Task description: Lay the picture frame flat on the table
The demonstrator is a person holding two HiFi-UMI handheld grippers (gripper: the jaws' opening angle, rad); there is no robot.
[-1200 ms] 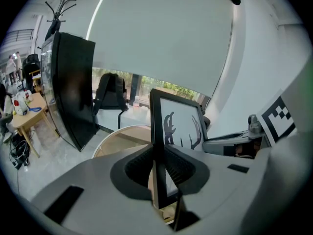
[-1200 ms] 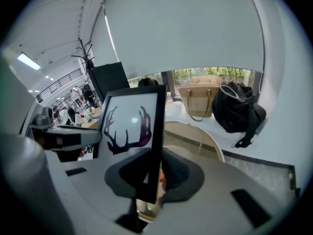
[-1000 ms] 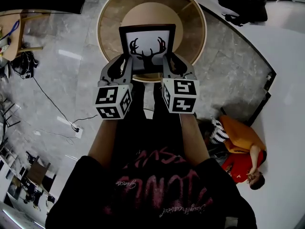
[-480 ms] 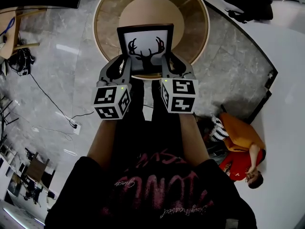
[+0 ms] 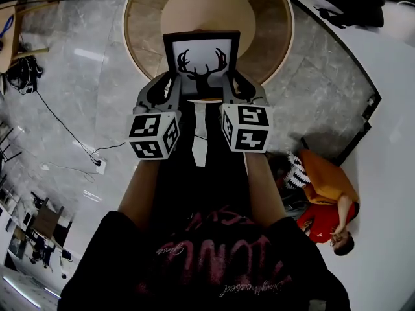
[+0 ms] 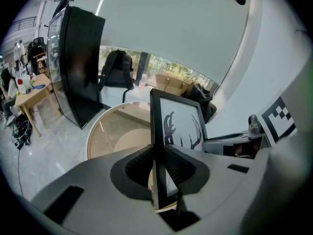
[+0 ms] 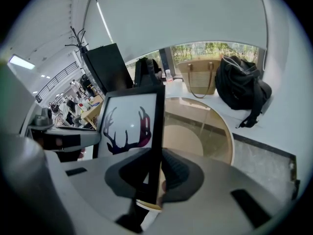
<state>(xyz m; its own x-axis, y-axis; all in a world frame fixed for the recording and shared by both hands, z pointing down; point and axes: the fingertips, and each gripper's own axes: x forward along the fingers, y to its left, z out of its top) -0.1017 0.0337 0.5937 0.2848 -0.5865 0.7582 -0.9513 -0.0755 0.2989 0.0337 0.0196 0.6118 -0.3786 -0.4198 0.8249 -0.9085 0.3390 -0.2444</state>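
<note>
Left hand-held gripper point(image 6: 157, 166): jaws pinching the left edge of the picture frame point(image 5: 201, 47). Frame stands upright between the two grippers (antler print faces the person), with the round tabletop point(image 5: 262, 24) beyond and below them. Right hand-held gripper point(image 7: 155, 173): jaws clamped on the frame's right edge.

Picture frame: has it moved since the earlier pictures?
Yes, slightly: the picture frame sits nearer the round table's near rim; more tabletop shows beyond it.
</note>
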